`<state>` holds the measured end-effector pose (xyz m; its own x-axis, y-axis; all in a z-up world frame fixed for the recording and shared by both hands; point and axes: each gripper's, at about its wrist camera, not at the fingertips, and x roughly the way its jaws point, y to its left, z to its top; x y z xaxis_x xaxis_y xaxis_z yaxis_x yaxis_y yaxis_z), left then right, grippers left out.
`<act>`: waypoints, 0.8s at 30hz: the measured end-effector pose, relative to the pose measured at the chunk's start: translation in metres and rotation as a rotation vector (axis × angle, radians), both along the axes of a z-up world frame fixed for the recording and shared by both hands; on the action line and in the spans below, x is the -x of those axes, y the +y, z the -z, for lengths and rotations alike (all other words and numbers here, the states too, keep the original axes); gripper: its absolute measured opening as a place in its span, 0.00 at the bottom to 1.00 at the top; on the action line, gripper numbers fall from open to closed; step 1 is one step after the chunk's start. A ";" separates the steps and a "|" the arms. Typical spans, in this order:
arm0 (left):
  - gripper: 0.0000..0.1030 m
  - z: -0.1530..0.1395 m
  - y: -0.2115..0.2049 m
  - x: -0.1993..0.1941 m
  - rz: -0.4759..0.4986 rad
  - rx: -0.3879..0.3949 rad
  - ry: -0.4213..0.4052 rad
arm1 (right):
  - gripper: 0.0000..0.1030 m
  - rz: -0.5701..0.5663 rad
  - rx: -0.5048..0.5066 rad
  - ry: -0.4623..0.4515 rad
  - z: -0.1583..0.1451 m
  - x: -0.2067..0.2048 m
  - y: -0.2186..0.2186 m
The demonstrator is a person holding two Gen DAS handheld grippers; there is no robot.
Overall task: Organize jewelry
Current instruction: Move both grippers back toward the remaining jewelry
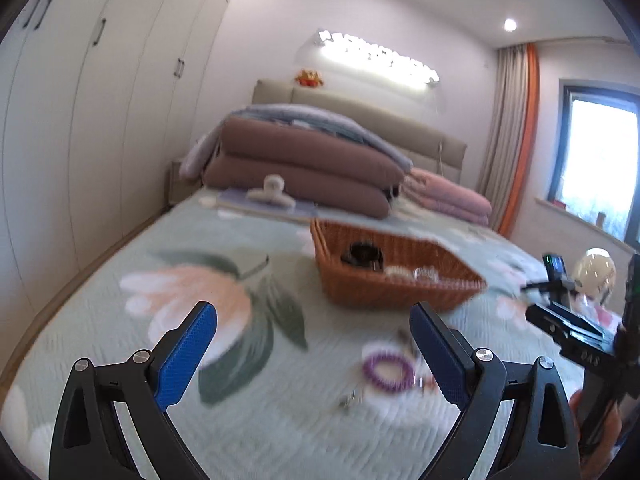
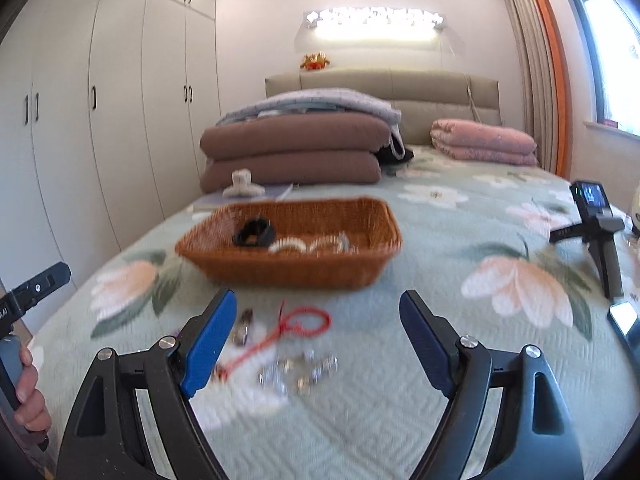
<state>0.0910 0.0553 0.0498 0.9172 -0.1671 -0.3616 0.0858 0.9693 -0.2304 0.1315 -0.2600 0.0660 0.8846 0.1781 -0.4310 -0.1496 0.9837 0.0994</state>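
Wicker basket (image 2: 290, 240): holds sorted pieces, so loose ones belong there.
Left gripper (image 1: 314, 354): wide open, empty.
Right gripper (image 2: 316, 344): wide open, empty, above red cord (image 2: 298, 326).

White wardrobe doors (image 2: 100, 120) line the left wall. On the flowered bedspread (image 2: 460, 380), brown folded quilts (image 2: 292, 152) are stacked by the headboard (image 2: 440, 92), a pink one (image 2: 484, 140) just beside them. An orange plush toy (image 2: 315, 61) sits under the wall light (image 2: 374, 24). Curtains (image 1: 516, 120) frame the window (image 1: 600, 152).

Light: bright — wall lamp (image 2: 374, 26) glares, window (image 1: 596, 160) blown out
Blur: foreground smeared
Edges: fisheye-bent — dark corners
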 end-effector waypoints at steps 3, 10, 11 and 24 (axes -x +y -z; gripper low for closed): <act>0.94 0.015 -0.006 0.010 0.013 -0.035 0.039 | 0.81 0.006 0.014 0.025 0.010 0.007 -0.001; 0.94 0.029 -0.025 0.001 0.107 -0.092 0.135 | 0.61 -0.043 0.110 0.110 0.031 0.006 0.007; 0.94 0.033 -0.027 -0.004 0.148 -0.086 0.169 | 0.61 -0.045 0.110 0.124 0.034 0.004 0.007; 0.74 0.045 -0.032 -0.039 0.198 -0.019 0.330 | 0.48 -0.037 0.087 0.284 0.039 -0.063 0.003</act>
